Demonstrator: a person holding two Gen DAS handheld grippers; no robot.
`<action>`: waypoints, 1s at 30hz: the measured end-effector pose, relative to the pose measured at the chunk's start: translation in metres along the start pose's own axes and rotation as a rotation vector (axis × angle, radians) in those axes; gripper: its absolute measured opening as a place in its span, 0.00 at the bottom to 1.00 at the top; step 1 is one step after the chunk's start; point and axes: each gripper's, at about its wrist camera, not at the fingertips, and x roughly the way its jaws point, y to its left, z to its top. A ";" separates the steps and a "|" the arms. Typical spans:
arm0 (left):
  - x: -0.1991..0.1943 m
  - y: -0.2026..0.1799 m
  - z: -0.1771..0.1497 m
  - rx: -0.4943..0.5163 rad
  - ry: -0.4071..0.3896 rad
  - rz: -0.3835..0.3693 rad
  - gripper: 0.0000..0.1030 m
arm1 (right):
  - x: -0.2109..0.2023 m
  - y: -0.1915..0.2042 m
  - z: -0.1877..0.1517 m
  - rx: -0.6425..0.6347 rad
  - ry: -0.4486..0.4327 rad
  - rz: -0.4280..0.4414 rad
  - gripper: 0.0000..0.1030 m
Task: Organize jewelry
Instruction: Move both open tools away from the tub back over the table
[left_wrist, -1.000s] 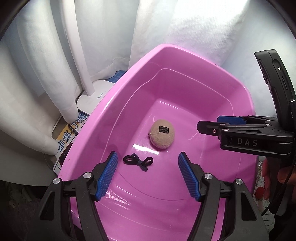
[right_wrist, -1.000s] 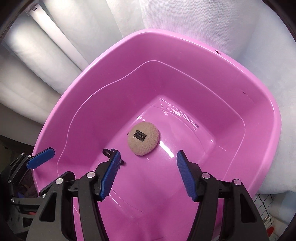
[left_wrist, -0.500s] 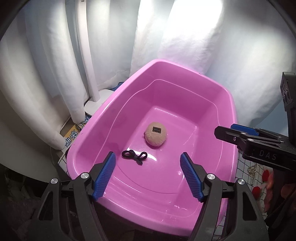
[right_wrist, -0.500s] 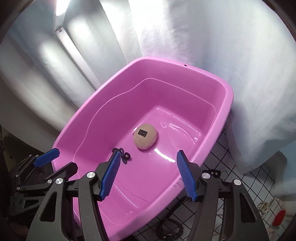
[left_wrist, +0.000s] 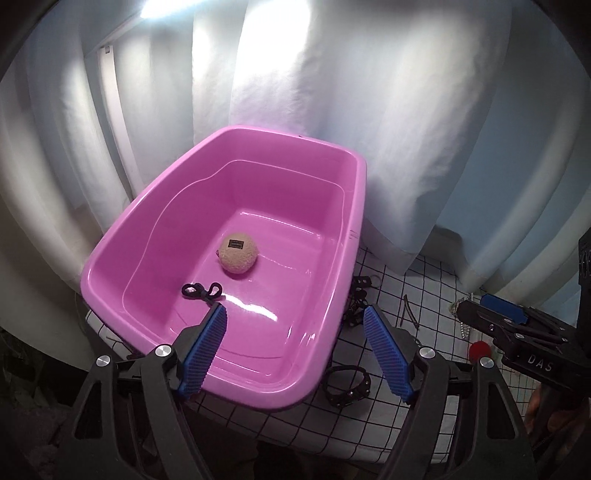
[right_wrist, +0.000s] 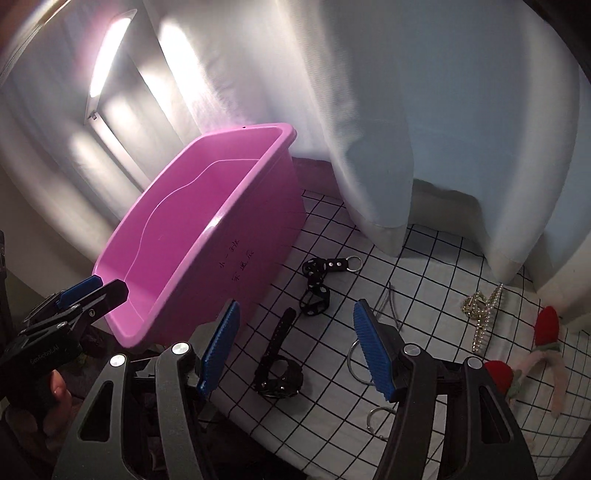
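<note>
The black hair tie (left_wrist: 202, 290) and tan puff (left_wrist: 238, 254) now lie in the pink tub (left_wrist: 354, 206), and you have pulled both tools back from it. Your left tool (left_wrist: 294, 352) is empty, its jaws opening; your right tool (right_wrist: 293, 350), open and empty, now faces the black strap (right_wrist: 275, 360) and pearl clip (right_wrist: 482, 314) left on the checked table (right_wrist: 436, 266).

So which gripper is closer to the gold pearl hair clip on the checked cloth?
Right. The right gripper hangs empty over the cloth, the gold pearl hair clip just off to its right. The left gripper, jaws opening and empty, straddles the pink tub's near corner, farther from it.
</note>
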 end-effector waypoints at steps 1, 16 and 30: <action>-0.001 -0.008 -0.005 0.011 0.001 -0.013 0.73 | -0.007 -0.012 -0.008 0.016 -0.003 -0.014 0.60; -0.006 -0.103 -0.086 0.108 0.039 -0.105 0.77 | -0.084 -0.135 -0.150 0.206 0.007 -0.149 0.60; 0.009 -0.151 -0.163 0.105 0.138 -0.070 0.79 | -0.092 -0.170 -0.225 0.219 -0.013 -0.103 0.60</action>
